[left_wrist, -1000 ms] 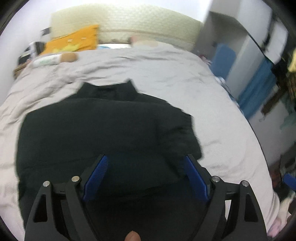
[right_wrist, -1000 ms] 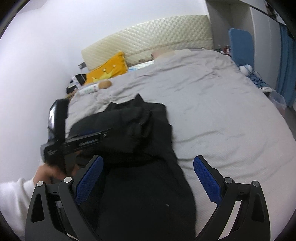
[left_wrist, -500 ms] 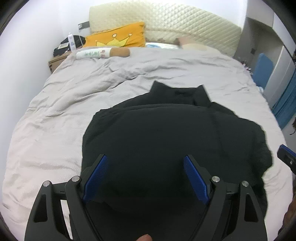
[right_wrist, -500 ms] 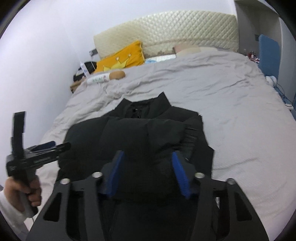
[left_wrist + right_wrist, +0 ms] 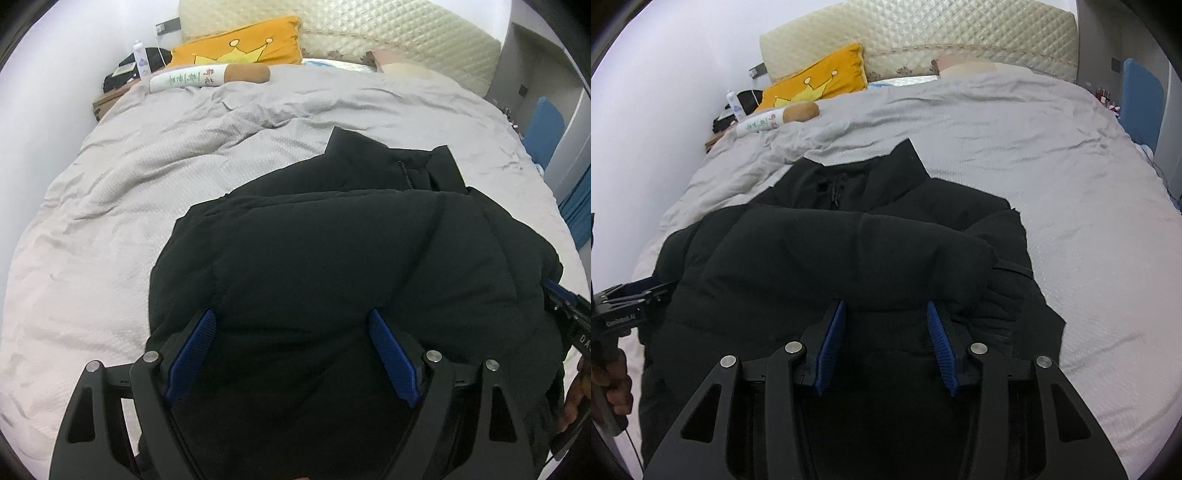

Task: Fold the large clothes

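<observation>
Black puffy jacket (image 5: 351, 266) on bed (image 5: 110, 206), below wide-open left gripper (image 5: 291, 347) and half-open right gripper (image 5: 884, 332), both holding nothing

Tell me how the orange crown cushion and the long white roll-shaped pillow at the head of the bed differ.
The orange crown cushion is flat and squarish, propped against the quilted cream headboard; the long white roll-shaped pillow is a cylinder lying on the grey bedcover. The cushion bears a yellow crown; the roll has green and red lettering and a tan end. Both sit beyond the black puffer jacket.
</observation>
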